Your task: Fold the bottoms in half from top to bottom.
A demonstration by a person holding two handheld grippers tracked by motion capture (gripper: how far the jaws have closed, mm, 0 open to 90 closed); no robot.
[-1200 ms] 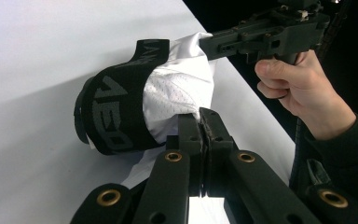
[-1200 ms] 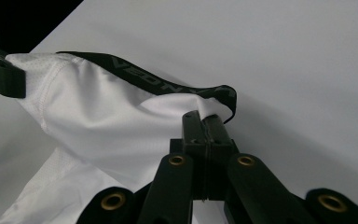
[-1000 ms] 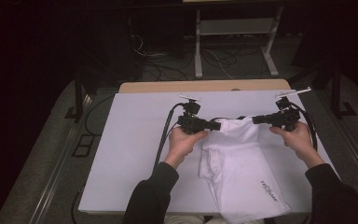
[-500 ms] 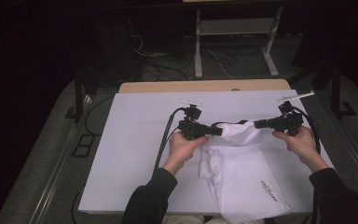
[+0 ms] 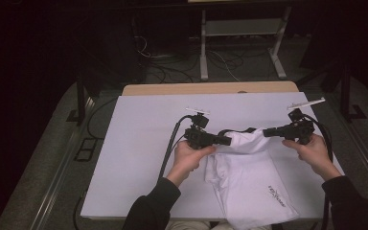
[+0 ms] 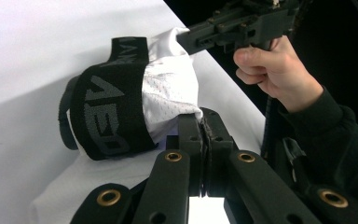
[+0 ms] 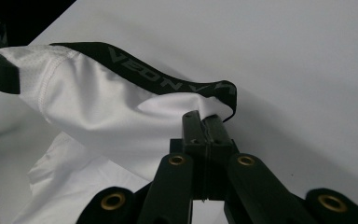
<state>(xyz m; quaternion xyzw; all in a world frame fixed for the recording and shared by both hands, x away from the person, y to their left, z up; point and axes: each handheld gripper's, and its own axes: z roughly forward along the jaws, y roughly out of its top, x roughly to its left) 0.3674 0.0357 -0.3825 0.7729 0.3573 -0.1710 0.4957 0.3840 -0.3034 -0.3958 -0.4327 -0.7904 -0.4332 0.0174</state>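
The white shorts [image 5: 249, 177] lie at about five o'clock on the white bench [image 5: 139, 158], their waist end lifted between the two grippers. The left gripper [image 5: 227, 140] has its fingers [image 6: 204, 140] clenched on the white cloth just beside the waistband [image 6: 107, 116], and the right gripper [image 5: 267, 132] has its fingers [image 7: 205, 135] clamped on the opposite corner of the waist. To do this step well, both hands should probably draw apart evenly, keeping the waist level so that the legs hang or lie without twist (a lopsided pull would skew any fold). The cloth is a thin, finely perforated sports mesh, soft and prone to creasing; the waistband is a broad black elastic with grey lettering, hard to read in full.
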